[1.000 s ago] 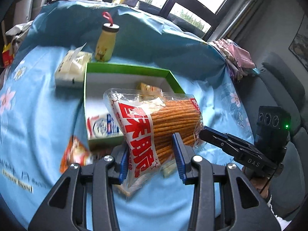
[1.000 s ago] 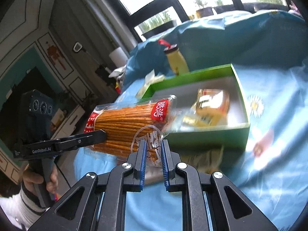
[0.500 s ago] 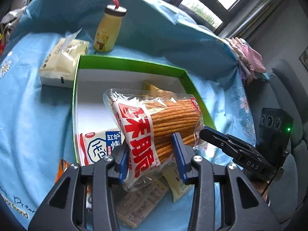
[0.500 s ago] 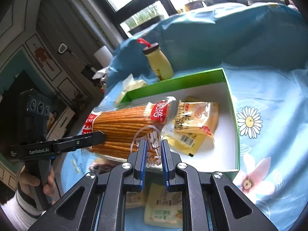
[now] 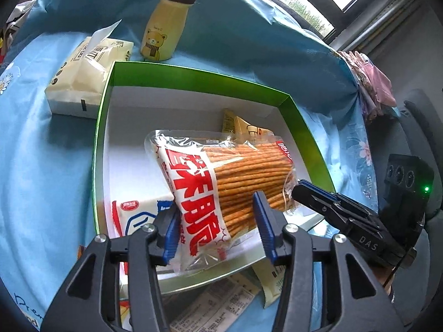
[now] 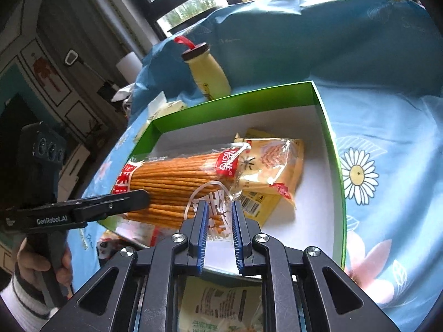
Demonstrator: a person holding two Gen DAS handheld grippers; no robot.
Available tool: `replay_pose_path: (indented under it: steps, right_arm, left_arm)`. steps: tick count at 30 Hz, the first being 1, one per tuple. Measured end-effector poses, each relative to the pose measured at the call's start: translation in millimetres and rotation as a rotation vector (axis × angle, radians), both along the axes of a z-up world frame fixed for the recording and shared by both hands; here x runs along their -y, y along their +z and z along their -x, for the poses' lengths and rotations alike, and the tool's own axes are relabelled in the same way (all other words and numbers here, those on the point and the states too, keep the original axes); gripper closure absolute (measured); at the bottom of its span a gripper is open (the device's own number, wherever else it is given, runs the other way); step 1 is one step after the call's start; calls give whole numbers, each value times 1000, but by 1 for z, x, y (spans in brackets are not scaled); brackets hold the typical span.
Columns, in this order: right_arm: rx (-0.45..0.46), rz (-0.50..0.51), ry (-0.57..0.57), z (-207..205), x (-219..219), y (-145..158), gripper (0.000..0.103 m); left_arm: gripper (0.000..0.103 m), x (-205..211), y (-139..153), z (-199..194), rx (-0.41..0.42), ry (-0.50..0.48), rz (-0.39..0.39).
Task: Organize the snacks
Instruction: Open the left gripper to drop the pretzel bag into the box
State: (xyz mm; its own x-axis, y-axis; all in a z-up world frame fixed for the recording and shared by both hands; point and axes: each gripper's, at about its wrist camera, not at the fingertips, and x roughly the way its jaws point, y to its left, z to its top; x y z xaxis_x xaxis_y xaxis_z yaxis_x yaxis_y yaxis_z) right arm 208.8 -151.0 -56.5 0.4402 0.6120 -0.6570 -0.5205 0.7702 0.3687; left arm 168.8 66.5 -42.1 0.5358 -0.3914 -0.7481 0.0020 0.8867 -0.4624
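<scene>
A clear bag of orange snack sticks (image 5: 221, 191) with a red-and-white label hangs over the green box (image 5: 191, 72), which has a white inside. My left gripper (image 5: 218, 221) is shut on the bag's label end. My right gripper (image 6: 218, 224) is shut on the bag's other, crimped end (image 6: 213, 207). The bag also shows in the right wrist view (image 6: 177, 182), lying across the box (image 6: 329, 149). Inside the box lie a yellow snack packet (image 6: 274, 177) and a white-blue packet (image 5: 138, 215).
A yellow bear bottle (image 5: 163, 30) and a cream tissue pack (image 5: 83, 74) stand behind the box on the blue flowered cloth (image 6: 387, 193). Several flat snack packets (image 5: 218, 301) lie on the cloth in front of the box. A grey sofa (image 5: 420, 138) is to the right.
Both grippers have carried the bag of sticks forward from before the box to over its inside. The right gripper's jaws stand a little wider on the bag end.
</scene>
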Motion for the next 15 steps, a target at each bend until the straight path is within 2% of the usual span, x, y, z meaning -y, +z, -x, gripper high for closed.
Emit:
replay_pose_path:
  steps: [2, 4, 5, 6, 10, 15]
  right_arm:
    - [3, 4, -18, -1, 1, 0, 84]
    - [10, 10, -40, -1, 4, 1, 82]
    - [14, 11, -51, -1, 6, 2, 78]
    - [16, 9, -58, 0, 8, 2, 76]
    - [42, -8, -76, 5, 17, 12, 67]
    - [83, -11, -91, 20, 26, 24, 59]
  left_arm:
    - [48, 2, 0, -2, 0, 2, -8]
    - [39, 4, 3, -2, 8, 7, -36]
    - [22, 5, 5, -2, 12, 18, -67]
    - [15, 6, 7, -1, 21, 30, -97]
    - [15, -2, 13, 3, 37, 46, -102]
    - [14, -6, 25, 18, 70, 73, -148]
